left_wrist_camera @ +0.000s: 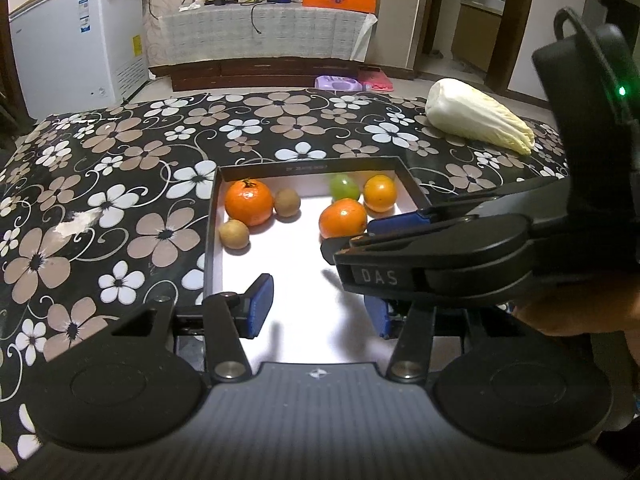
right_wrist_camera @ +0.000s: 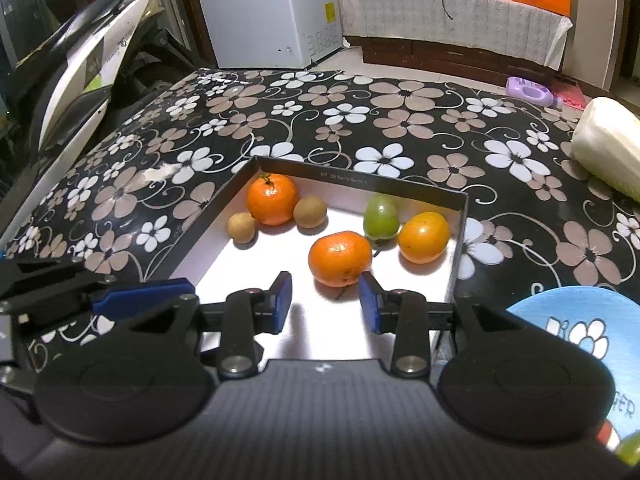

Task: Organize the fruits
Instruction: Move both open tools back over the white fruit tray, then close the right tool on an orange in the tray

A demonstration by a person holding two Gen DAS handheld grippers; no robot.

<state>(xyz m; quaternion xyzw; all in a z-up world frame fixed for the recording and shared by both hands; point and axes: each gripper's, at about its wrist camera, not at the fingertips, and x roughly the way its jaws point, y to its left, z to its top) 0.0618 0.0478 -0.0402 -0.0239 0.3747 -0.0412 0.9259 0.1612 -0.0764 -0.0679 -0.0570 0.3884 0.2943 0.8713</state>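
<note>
**Fruit sorting looks nearly done**

Six fruits sit inside the box: two tangerines, an orange, a green one and two brown ones, all toward its far end. Both claws gape empty over the box's near end, left gripper and right gripper. One green fruit waits on the blue plate right of the box, so I'd guess that's what's left.

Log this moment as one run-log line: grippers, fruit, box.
left gripper: open, empty | right gripper: open, empty, just short of nearest orange | box: six fruits inside | cabbage: on table
</note>
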